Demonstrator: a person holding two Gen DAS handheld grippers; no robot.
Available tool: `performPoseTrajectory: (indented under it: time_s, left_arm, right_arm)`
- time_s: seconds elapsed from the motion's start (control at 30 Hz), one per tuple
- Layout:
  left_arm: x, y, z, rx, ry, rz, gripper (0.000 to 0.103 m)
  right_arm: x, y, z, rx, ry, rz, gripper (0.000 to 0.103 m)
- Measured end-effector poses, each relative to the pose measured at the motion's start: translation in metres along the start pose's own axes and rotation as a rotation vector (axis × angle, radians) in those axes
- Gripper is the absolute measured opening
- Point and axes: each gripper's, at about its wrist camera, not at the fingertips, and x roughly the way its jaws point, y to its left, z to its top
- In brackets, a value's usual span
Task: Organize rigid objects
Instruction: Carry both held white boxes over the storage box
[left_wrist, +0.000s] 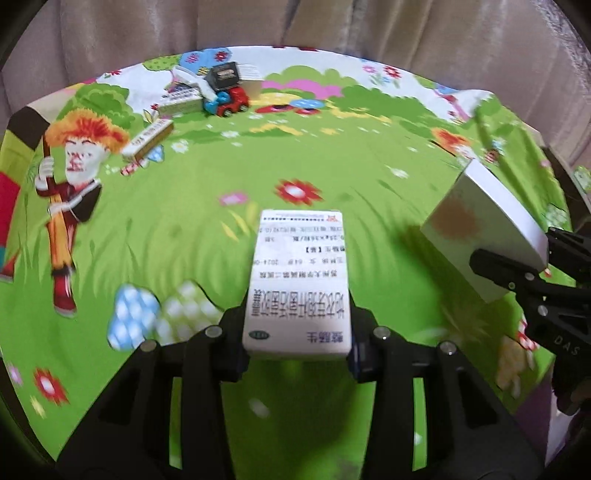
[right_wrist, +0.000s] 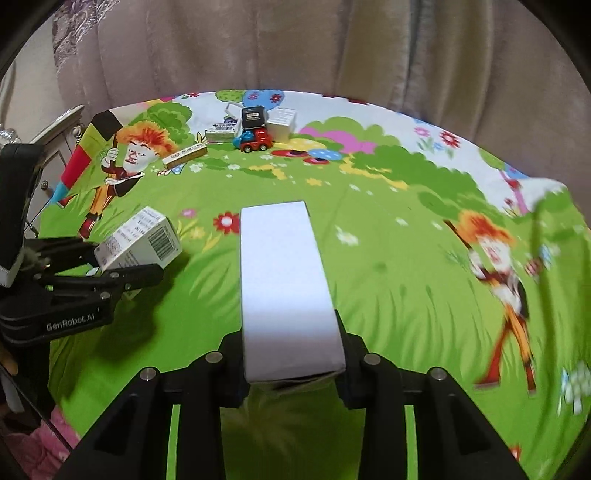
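My left gripper (left_wrist: 297, 347) is shut on a white medicine box (left_wrist: 299, 280) with printed text, held above the green cartoon sheet (left_wrist: 184, 221). In the right wrist view this same box (right_wrist: 138, 240) shows its barcode at the left, with the left gripper (right_wrist: 122, 273) under it. My right gripper (right_wrist: 291, 365) is shut on a long plain white box (right_wrist: 284, 288). That plain box (left_wrist: 484, 236) appears at the right edge of the left wrist view, clamped by the right gripper (left_wrist: 517, 273).
At the far side of the sheet lies a cluster: a red and blue toy car (right_wrist: 255, 142), a black box (right_wrist: 253, 116), a white box (right_wrist: 282, 123), flat boxes (right_wrist: 221, 133) and a slim box (right_wrist: 184, 155). Curtains (right_wrist: 295, 48) hang behind. A cabinet (right_wrist: 59, 129) stands left.
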Motion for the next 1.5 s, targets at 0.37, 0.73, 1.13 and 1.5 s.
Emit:
performPoseTrajectory:
  time_s: [0.37,0.73,1.13,1.5]
  left_arm:
    - [-0.034,-0.079,-0.031,0.148,-0.018,-0.052,0.044]
    - [-0.053,-0.142,-0.053,0.3,-0.019,-0.082,0.044]
    - [-0.067,-0.233,-0.076,0.493,0.022,-0.189,0.044]
    - [-0.081,-0.31,-0.11,0.709,0.04,-0.234,0.044]
  right_arm:
    - [-0.069,-0.022,-0.063,0.1,-0.022,-0.087,0.037]
    - [-0.119,-0.061,-0.117,0.222,-0.036,-0.154,0.037]
    - [-0.177,-0.106,-0.191,0.356,-0.044,-0.246,0.037]
    - [-0.219,-0.134,-0.252,0.471,-0.049,-0.312,0.037]
